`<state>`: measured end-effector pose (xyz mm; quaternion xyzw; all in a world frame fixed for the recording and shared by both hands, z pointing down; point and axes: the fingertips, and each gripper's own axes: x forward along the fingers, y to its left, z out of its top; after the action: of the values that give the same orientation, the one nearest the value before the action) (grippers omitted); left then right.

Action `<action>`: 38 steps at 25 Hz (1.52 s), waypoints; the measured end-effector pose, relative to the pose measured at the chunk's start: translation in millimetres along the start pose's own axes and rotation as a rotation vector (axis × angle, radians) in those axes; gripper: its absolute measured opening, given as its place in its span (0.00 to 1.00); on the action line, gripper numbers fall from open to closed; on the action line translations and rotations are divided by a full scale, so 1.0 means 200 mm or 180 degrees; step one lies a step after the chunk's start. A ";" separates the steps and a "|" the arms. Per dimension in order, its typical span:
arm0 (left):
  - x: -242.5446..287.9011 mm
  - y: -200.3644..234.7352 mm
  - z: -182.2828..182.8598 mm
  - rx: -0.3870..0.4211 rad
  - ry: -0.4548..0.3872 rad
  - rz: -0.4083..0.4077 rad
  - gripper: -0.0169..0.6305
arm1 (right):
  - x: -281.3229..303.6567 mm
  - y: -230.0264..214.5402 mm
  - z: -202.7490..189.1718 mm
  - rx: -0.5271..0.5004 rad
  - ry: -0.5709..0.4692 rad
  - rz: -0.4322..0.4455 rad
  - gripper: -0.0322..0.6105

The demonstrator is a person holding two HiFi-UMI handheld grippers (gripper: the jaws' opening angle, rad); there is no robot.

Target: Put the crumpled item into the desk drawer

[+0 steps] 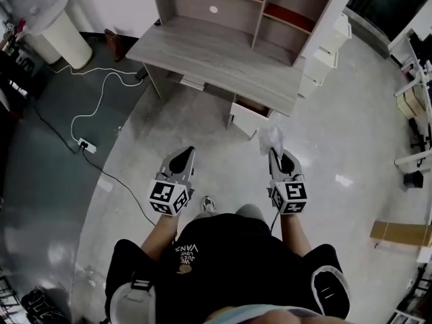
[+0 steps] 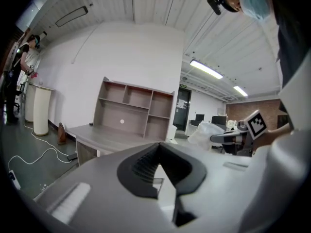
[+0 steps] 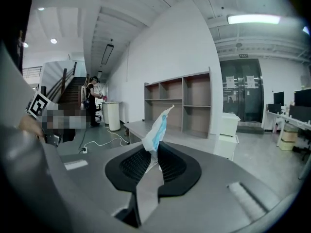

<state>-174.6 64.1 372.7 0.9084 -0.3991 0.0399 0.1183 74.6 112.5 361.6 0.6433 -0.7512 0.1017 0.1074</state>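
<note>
Grey office floor (image 1: 351, 133) with a desk (image 1: 223, 59) at upper centre, its drawer (image 1: 248, 119) ajar. Right gripper (image 1: 275, 155) pinches the crumpled item (image 1: 273, 139) just below-right of the drawer; left gripper (image 1: 187, 152) clenched, empty. Risk: the thin pinch may slip, dropping the item short.

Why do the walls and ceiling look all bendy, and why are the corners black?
Left gripper view: the wide-angle lens bows the ceiling lines and the desk, and leaves black corners. Right gripper view: the same bowing, the ceiling light glares white, the crumpled item up close stays fairly sharp. Head view: the room's edges curve, and the floor shines with pale reflections.
</note>
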 end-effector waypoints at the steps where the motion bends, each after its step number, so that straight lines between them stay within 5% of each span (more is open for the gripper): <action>1: 0.01 0.04 0.00 -0.0003 0.0015 -0.0018 0.11 | 0.02 0.01 0.00 -0.0015 0.0015 -0.0031 0.12; 13: 0.24 0.20 -0.06 0.0053 -0.0042 -0.0204 0.11 | 0.30 -0.02 -0.04 -0.0077 0.0128 -0.0078 0.12; 24: 0.61 0.30 -0.28 0.0001 0.0298 -0.0038 0.11 | 0.65 -0.23 -0.15 -0.0625 0.0475 -0.0002 0.12; 38: 1.08 0.36 -0.63 0.0191 0.0641 -0.0270 0.11 | 1.02 -0.39 -0.40 -0.0969 0.0796 0.0250 0.12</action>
<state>-79.1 -105.9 544.3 0.9190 -0.3450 0.1378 0.1320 122.8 -68.9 498.1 0.5722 -0.7632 0.0701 0.2918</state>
